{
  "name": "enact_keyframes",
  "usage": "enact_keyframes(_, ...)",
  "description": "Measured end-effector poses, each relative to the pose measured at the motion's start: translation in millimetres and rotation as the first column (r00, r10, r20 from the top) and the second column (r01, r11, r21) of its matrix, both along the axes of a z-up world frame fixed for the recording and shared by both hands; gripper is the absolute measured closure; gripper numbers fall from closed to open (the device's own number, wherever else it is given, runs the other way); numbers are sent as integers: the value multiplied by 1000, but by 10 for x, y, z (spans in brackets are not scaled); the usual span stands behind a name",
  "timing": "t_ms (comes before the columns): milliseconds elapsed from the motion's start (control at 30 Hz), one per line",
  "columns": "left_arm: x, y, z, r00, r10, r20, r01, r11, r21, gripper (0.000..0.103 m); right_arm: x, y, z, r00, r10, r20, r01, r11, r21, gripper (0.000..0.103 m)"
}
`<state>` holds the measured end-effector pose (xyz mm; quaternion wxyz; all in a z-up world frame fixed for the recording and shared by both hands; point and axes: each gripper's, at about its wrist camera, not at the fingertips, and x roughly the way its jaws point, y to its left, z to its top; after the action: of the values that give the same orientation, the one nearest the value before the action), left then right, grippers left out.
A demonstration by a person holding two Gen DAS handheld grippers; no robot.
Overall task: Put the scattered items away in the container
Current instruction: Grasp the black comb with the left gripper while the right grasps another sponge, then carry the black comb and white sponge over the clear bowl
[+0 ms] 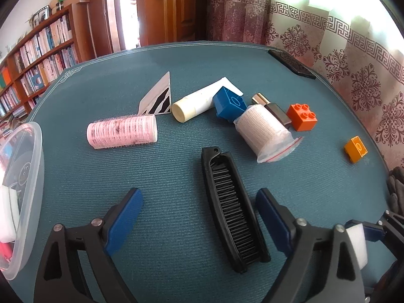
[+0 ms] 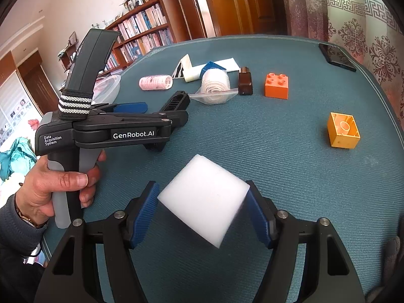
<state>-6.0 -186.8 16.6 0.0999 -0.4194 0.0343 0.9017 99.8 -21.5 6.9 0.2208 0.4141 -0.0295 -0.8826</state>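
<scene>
White foam block point(image 2: 205, 198) clamped in right gripper point(image 2: 202, 209) — judged light, squashy; left gripper point(image 1: 199, 217) spread wide, straddling comb point(image 1: 233, 209) near desk's front edge.

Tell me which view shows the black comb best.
Left wrist: the black comb lies whole between the open left tongs, teeth visible. In the right wrist view only its hinged end peeks from behind those tongs.

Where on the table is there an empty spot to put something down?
Bare cloth lies between the orange brick and the yellow brick, and between the pink roller and the black comb. It is crowded around the blue brick and the white roll.
</scene>
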Motion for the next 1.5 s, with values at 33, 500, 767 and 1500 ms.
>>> enact_keyframes(33,7,-1,8,1000,-4,-6,4,1000,-2,25,-4,1,0,1000,0,0,0,1000,2,32)
enact_keyframes(500,148,4,49,998,-55,-22,56,997,49,73,-13,-35,-22,1000,-4,-2,4,1000,25,32)
enact_keyframes(767,213,-63,78,999,-33,-33,35,997,65,73,1,-79,-28,1000,-14,-13,14,998,68,36)
enact_keyframes(1500,333,-439,273,995,50,-87,-41,994,104,73,-30,-112,62,996,-80,-32,81,996,48,40)
